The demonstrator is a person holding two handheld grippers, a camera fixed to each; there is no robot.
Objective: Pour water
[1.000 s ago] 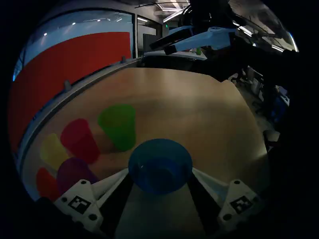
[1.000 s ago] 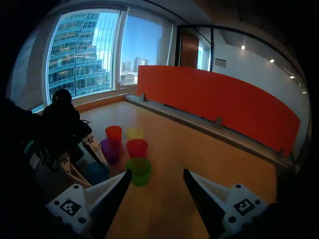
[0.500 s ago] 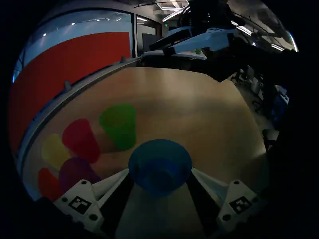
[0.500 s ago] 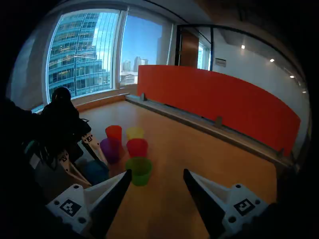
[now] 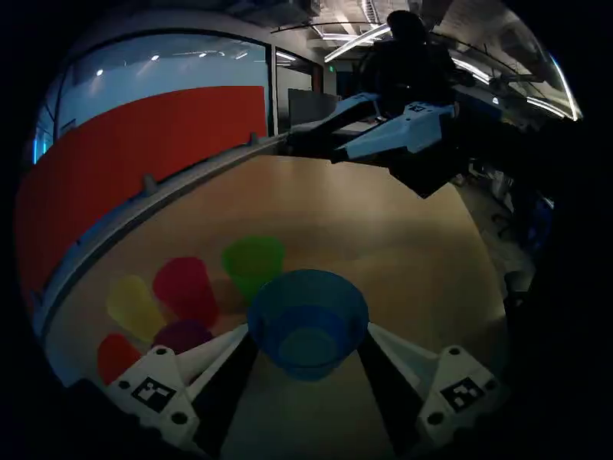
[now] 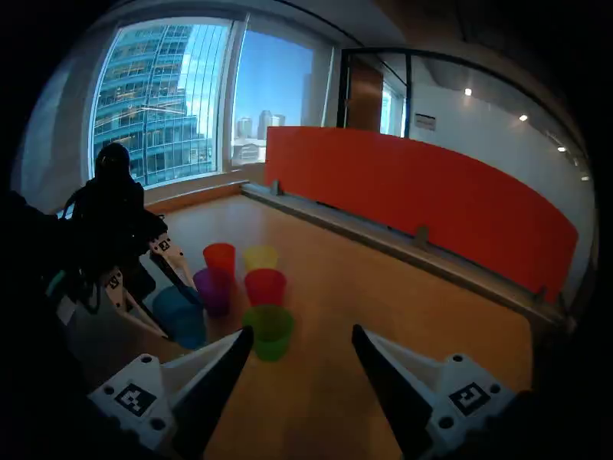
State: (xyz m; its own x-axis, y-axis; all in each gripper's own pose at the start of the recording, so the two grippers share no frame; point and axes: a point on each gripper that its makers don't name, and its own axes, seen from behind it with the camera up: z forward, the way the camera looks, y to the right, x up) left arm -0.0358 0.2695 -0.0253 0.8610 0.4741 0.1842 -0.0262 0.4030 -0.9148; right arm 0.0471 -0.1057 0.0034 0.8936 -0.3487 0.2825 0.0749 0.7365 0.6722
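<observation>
A blue cup (image 5: pixel 306 310) sits clamped between the two fingers of the left tongs (image 5: pixel 306 331), its mouth open towards the left gripper camera. It stands upright rather than tipped. A paler patch low inside may be water, though that cannot be told for sure. In the right gripper view the same cup is carried at the near side of a cluster of cups, on the side towards the windows.

The nearest of that cluster is a green cup (image 5: pixel 254 262). It stands on the desk (image 5: pixel 383 230) just beyond the blue cup's rim and a little to the left along the tongs' line of sight. Behind it, towards the long desk edge lined by a red partition (image 5: pixel 145 138), stand a red cup (image 5: pixel 184 285), a yellow cup (image 5: pixel 134 305), a purple cup (image 5: pixel 182 336) and an orange cup (image 5: pixel 115 356). All are upright and close together.

The right tongs (image 6: pixel 301 333) hang with fingers wide apart and nothing between them, facing the cluster from the opposite side. From there the green cup lies just beside the left fingertip. In the left gripper view they show raised above the far desk edge, well apart from the cups.

The pour appears to rest with the left tongs, which are nearer and already loaded. On this showing, the likely receiver is the green cup, which calls for a short reach forward and leftward before the blue cup is tilted.
</observation>
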